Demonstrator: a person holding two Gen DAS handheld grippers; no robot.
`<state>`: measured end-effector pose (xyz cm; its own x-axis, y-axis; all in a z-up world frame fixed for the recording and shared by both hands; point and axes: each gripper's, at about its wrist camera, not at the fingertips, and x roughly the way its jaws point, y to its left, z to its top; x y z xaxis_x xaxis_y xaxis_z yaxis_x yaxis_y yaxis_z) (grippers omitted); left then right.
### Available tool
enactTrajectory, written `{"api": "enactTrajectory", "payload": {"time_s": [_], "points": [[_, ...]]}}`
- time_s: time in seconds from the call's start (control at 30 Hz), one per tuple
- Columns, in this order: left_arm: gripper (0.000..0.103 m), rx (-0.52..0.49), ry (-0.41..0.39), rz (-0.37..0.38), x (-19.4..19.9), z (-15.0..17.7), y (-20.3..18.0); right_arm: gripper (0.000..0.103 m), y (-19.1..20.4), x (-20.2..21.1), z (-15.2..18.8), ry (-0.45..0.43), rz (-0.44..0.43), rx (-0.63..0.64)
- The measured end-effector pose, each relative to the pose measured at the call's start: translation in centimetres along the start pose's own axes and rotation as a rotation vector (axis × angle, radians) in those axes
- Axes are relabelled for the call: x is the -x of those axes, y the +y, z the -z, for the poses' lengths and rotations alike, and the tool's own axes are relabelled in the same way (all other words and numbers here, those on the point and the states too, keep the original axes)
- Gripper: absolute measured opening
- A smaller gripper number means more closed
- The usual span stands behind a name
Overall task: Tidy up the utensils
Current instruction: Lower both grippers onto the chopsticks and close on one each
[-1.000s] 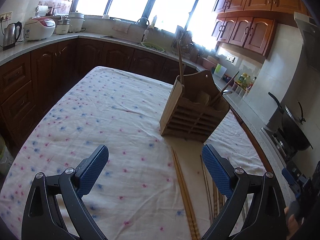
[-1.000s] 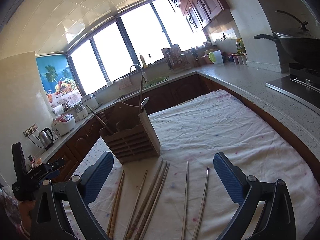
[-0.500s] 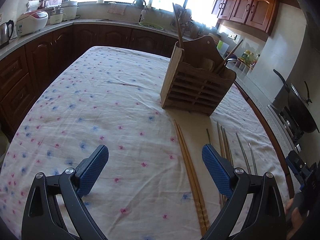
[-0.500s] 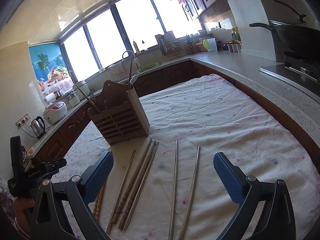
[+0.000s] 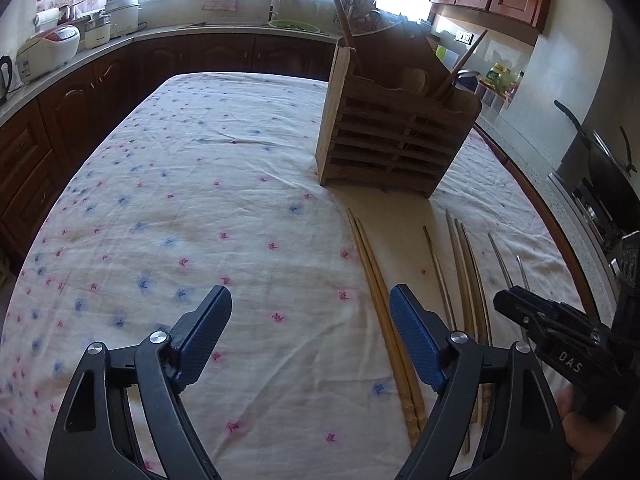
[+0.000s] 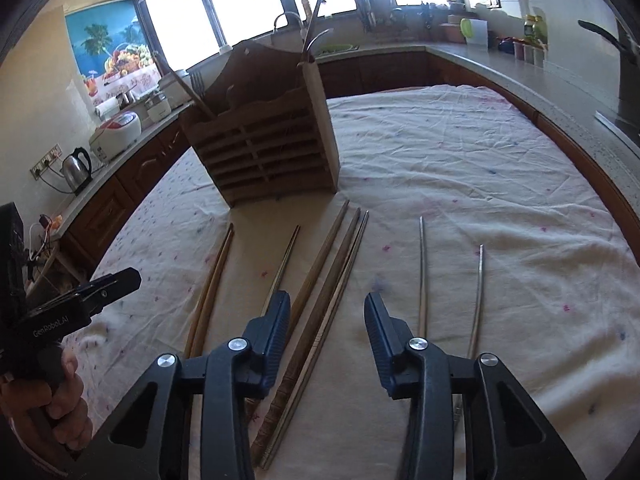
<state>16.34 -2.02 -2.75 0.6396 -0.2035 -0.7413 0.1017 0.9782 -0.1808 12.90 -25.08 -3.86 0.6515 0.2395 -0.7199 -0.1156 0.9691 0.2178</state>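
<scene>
A slatted wooden utensil holder (image 5: pixel 394 136) (image 6: pixel 264 148) stands on the floral tablecloth (image 5: pixel 200 220) with a few utensils upright in it. Several chopsticks lie in front of it: a light wooden pair (image 5: pixel 384 312) (image 6: pixel 210 284), dark wooden ones (image 6: pixel 328 276) (image 5: pixel 468 280), and thin metal ones (image 6: pixel 422 276) (image 6: pixel 478 296). My left gripper (image 5: pixel 310 320) is open and empty, low over the cloth, its right finger beside the light pair. My right gripper (image 6: pixel 326 322) is open, partly narrowed, straddling the dark chopsticks without touching them.
Kitchen counters ring the table, with a rice cooker (image 5: pixel 48 52), a kettle (image 6: pixel 76 168), a sink (image 5: pixel 294 24) and a wok on the stove (image 5: pixel 600 168). The other hand-held gripper shows at the edge of each view (image 5: pixel 560 344) (image 6: pixel 76 308).
Both grippers have dropped and moved forward toward the chopsticks. The right gripper's jaws have narrowed around the dark wooden chopsticks; the left's are slightly narrower too.
</scene>
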Motion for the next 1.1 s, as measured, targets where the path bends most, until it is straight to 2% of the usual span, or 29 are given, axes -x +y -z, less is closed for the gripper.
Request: {"api": "enactTrajectory", "payload": {"time_s": [0.17, 0.4, 0.6, 0.77, 0.9, 1.1], "points": [[0.073, -0.049, 0.044, -0.004, -2.1, -0.8, -1.4, 0.025, 0.2, -2.3, 0.4, 0.081, 0.037, 0.037], [0.059, -0.133, 0.120, -0.041, -5.8, -1.3, -3.1, 0.024, -1.2, -1.7, 0.4, 0.086, 0.039, 0.011], [0.059, -0.153, 0.102, -0.027, -6.1, -1.1, -2.6, 0.026, -2.3, -0.7, -0.1, 0.055, 0.016, -0.048], [0.056, -0.169, 0.116, -0.027, -6.4, -1.6, -2.7, 0.026, -2.5, -1.4, -1.4, 0.038, 0.025, -0.046], [0.046, -0.140, 0.127, -0.016, -6.8, -2.5, -2.0, 0.022, -2.9, -3.0, -2.8, 0.051, 0.042, -0.041], [0.044, -0.068, 0.155, 0.051, -6.9, -3.6, -0.6, 0.020, -3.4, -4.6, -4.1, 0.069, 0.048, -0.044]]}}
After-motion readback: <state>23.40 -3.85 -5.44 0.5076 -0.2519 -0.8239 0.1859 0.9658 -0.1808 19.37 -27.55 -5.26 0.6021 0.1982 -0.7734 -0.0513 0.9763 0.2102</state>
